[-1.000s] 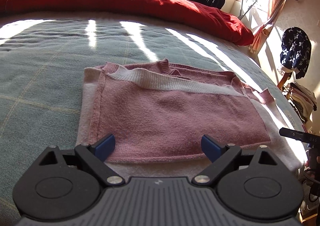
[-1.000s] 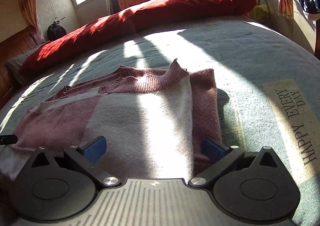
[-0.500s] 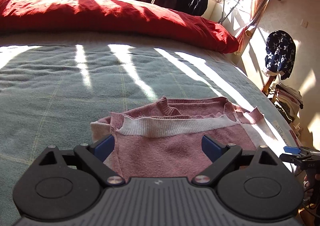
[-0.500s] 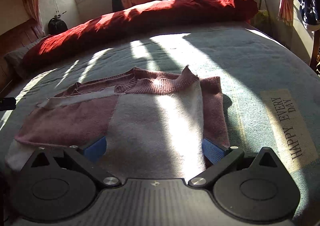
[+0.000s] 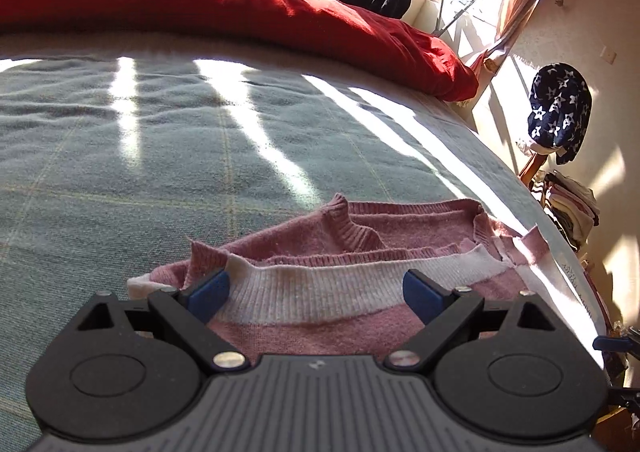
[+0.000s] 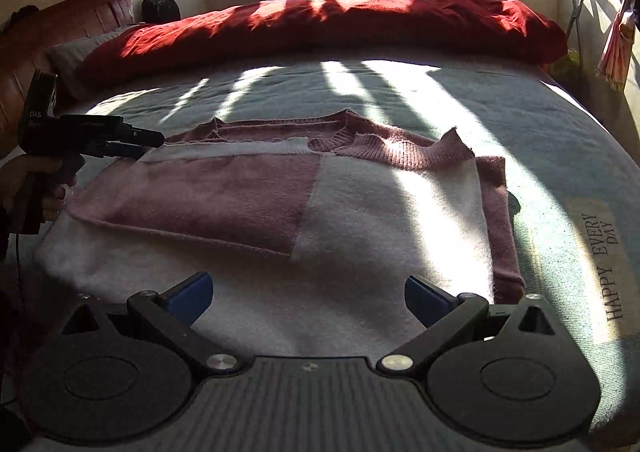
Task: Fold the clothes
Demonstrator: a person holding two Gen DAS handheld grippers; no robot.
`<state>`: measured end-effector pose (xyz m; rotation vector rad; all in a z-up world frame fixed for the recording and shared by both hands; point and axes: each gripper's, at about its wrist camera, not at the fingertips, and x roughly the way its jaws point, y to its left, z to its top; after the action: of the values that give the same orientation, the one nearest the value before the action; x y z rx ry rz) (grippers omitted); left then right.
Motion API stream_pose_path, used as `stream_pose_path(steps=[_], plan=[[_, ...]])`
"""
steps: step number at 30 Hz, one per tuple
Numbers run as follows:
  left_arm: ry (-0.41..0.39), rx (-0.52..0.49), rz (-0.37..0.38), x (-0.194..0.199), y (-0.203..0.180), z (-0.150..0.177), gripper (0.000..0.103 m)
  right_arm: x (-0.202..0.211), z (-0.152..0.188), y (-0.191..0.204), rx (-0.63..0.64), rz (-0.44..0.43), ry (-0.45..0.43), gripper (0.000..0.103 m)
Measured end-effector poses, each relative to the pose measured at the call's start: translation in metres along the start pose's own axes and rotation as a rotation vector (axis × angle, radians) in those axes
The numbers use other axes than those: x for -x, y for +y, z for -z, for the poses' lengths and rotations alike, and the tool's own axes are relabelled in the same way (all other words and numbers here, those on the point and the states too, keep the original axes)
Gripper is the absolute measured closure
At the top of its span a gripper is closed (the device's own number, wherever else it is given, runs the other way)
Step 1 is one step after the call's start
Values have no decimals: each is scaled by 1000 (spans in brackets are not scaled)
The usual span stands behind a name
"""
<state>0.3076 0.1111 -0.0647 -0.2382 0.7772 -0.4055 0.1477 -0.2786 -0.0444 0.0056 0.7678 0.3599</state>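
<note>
Fold state: the sweater [image 6: 280, 212] lies flat on the bed [image 6: 560, 156] with both sides already turned in over the middle, a pink panel overlapping a white one, so it forms a rough rectangle. The collar end points toward the red duvet [image 6: 320, 24]; the white hem end is nearest the right tool [image 6: 308, 298].

What is left: as I judge it, a crosswise fold, hem to collar or the reverse, would finish it. The pictures do not settle which end would be moved.

Left tool [image 5: 316, 290]: jaws spread wide, holding nothing. In the left wrist view it sits low at the sweater's left edge, the white ribbed band running between its blue pads. In the right wrist view its tips reach the far left corner of the garment, near the collar end. Whether a pad touches the knit there is hard to tell.

Right tool: jaws spread wide, holding nothing, poised over the white hem edge, with the fabric running under and between its pads.

Hand [image 6: 36, 188]: grips the left tool's handle at the bed's left side.

Bed: grey-green blanket, sun stripes across it, a printed label [image 6: 596, 260] just right of the sweater.
</note>
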Motion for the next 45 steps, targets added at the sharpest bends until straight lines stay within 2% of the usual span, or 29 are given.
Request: stream_pose_path(steps=[1, 5, 9, 13, 16, 19, 23, 26, 33, 38, 40, 43, 45], plan=[[-5, -5, -6, 5, -2, -2, 10, 0, -1, 1, 3, -5, -3, 0], [19, -91, 65, 25, -18, 9, 9, -2, -1, 3, 13, -34, -13, 0], [98, -131, 38, 18, -19, 27, 9, -11, -2, 6, 11, -52, 2, 0], [70, -44, 37, 8, -4, 23, 9, -8, -1, 8, 18, -51, 0, 0], [52, 5, 3, 13, -8, 14, 9, -2, 1, 8, 23, -43, -9, 0], [76, -49, 1, 22, -27, 18, 9, 5, 2, 6, 18, -37, -18, 0], [136, -100, 33, 38, -55, 44, 9, 9, 5, 2, -16, -40, -30, 0], [146, -121, 9, 53, -70, 66, 8, 11, 9, 2, -30, -57, -34, 0], [136, -16, -36, 86, -75, 109, 8, 16, 20, 4, -28, -71, -37, 0], [88, -16, -64, 102, -93, 120, 8, 15, 29, 0, -58, -76, -28, 0], [59, -13, -40, 105, -100, 119, 7, 16, 30, 1, -64, -88, -35, 0], [67, 10, 0, 98, -105, 123, 4, 17, 32, 2, -72, -105, -43, 0], [101, 17, -28, 91, -106, 130, 4, 15, 33, 2, -74, -105, -38, 0]])
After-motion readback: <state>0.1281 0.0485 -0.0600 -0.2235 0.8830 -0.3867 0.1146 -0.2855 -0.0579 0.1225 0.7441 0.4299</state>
